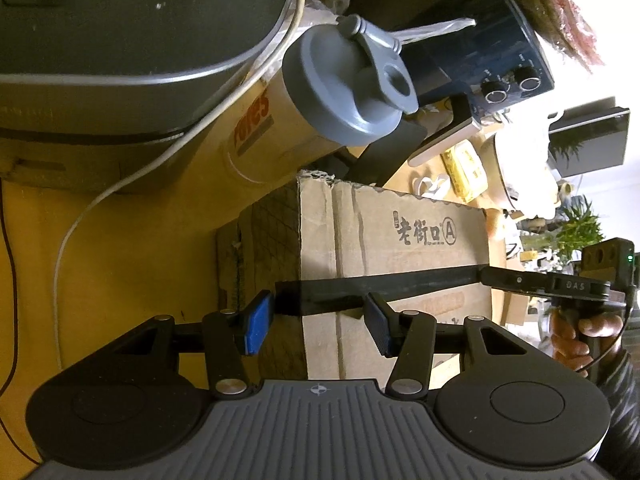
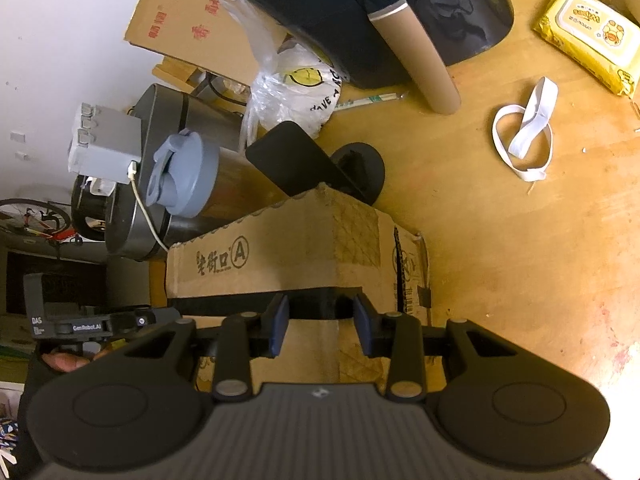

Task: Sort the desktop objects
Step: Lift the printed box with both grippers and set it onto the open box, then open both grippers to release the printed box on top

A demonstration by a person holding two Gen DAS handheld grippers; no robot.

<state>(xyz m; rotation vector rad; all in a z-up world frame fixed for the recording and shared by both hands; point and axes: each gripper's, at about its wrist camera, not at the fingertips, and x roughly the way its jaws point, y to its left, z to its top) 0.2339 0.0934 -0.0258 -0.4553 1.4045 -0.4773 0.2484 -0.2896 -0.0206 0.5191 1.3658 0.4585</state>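
Observation:
A long black flat bar (image 1: 420,280) (image 2: 224,304) hangs level just over a cardboard box (image 1: 400,232) (image 2: 280,248) that stands on the wooden desk. My left gripper (image 1: 320,320) is shut on one end of the bar, which fills the gap between the blue pads. My right gripper (image 2: 320,320) is shut on the other end. Each wrist view shows the other gripper at the bar's far end, with a hand on its handle: the right gripper (image 1: 560,284) and the left gripper (image 2: 100,324).
Behind the box stand a bottle with a grey flip lid (image 1: 344,88) (image 2: 188,176), a grey cooker (image 1: 120,40) with a white cable (image 1: 160,160), a black stand (image 2: 296,164) and a dark blue appliance (image 2: 360,12). A cardboard tube (image 2: 420,64), white band (image 2: 528,132) and yellow wipes pack (image 2: 588,32) lie to the right.

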